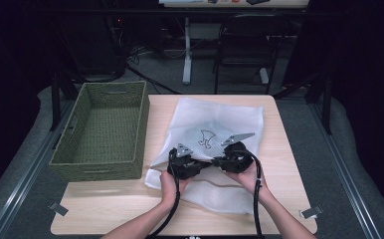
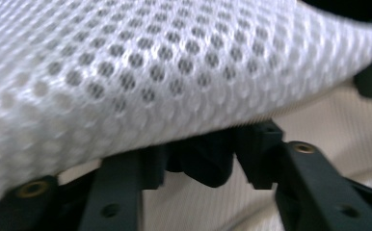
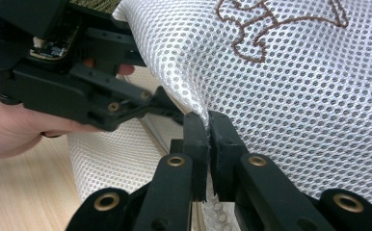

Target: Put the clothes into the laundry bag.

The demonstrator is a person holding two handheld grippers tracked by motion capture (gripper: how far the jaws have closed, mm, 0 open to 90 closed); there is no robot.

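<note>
A: Where's the white mesh fabric bag point(image 1: 220, 129) with the brown stitched figure?

B: I see it flat on the light wooden table point(image 1: 279, 149), just right of the green woven basket point(image 1: 105, 129). Near edge lifted.

A: Right gripper point(image 3: 207, 139)?

B: Jaws clamped together on the mesh edge.

A: Left gripper point(image 1: 182, 167)?

B: Jaws apart under the raised mesh; I can't see them pressing on it. Both grippers sit close together at the bag's near edge.

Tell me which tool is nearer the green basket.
Left. The left tool sits on the white mesh bag, on the side toward the green basket; the right tool is just beyond it, pinching the bag.
</note>
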